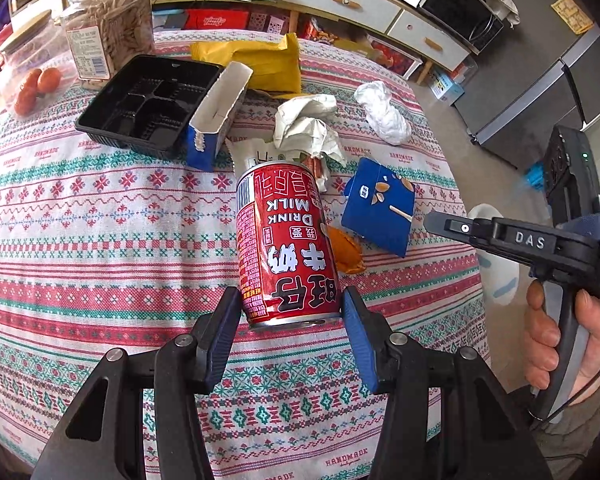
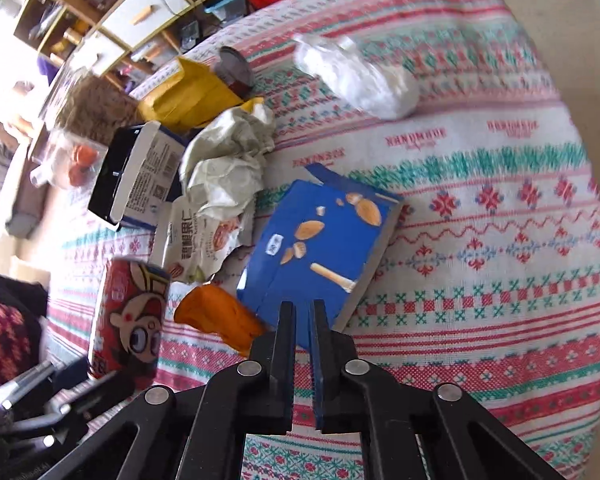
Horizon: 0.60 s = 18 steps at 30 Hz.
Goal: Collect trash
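A red milk-drink can (image 1: 284,240) stands between the blue pads of my left gripper (image 1: 290,300), which is shut on its near end. In the right wrist view the same can (image 2: 128,316) shows at the left, blurred. A flattened blue carton (image 2: 316,248) with nut pictures tilts up from the cloth. Its near edge runs into the narrow gap of my right gripper (image 2: 302,308), which is shut on it. From the left wrist view the right gripper (image 1: 430,218) reaches in from the right, just beside the carton (image 1: 380,208), held by a hand (image 1: 560,340).
More litter lies on the patterned tablecloth (image 1: 100,240): orange peel (image 1: 346,252), a snack wrapper (image 2: 196,240), crumpled paper (image 1: 308,124), a white wad (image 1: 384,114), a yellow packet (image 1: 260,64), an open box (image 1: 216,120) and a black tray (image 1: 148,100). A jar (image 1: 108,28) stands behind.
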{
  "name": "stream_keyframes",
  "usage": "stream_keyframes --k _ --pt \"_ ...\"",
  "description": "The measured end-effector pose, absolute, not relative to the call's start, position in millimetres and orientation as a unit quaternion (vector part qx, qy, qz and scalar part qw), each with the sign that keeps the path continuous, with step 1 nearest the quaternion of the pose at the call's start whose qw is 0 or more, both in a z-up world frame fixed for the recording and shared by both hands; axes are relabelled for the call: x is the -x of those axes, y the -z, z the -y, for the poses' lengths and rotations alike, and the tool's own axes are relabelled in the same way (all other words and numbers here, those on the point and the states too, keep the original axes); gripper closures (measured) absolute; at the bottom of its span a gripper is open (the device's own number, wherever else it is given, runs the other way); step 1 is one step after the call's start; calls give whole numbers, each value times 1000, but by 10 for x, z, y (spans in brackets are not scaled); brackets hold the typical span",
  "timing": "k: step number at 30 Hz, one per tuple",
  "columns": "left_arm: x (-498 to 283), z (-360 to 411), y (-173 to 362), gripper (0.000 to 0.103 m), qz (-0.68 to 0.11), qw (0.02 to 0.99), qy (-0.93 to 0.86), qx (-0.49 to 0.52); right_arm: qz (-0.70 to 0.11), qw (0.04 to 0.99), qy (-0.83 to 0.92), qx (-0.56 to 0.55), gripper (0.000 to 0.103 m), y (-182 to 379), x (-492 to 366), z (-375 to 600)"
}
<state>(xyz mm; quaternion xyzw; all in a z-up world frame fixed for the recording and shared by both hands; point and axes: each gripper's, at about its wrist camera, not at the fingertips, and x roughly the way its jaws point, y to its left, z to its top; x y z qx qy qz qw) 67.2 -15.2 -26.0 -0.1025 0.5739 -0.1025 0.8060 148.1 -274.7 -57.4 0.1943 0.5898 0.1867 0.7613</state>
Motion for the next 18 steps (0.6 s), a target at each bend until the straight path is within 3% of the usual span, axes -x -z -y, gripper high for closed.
stream_keyframes --k 2,3,4,9,11,12,13,18 --pt "-681 197 273 49 -572 808 102 96 -599 743 -170 -247 80 751 -1543 2857" --pt "-682 220 274 49 -569 811 100 91 -604 734 -162 -265 63 835 -1561 2889" --pt "-680 240 282 49 -568 813 98 87 -607 730 -154 -276 59 896 -1574 2905" --pt "-717 238 325 49 -569 812 98 85 -604 730 -144 -286 59 971 -1674 2781" --pt "-731 222 326 49 -567 813 99 84 -603 736 -138 -275 67 963 -1702 2698" --pt "-737 216 330 49 -567 813 100 85 -603 737 -140 -272 79 961 -1711 2653" --pt "-745 205 335 49 -567 813 101 86 -604 737 -141 -271 84 957 -1716 2617" --pt "-775 135 337 49 -567 812 106 93 -583 747 -159 -276 95 802 -1698 2570"
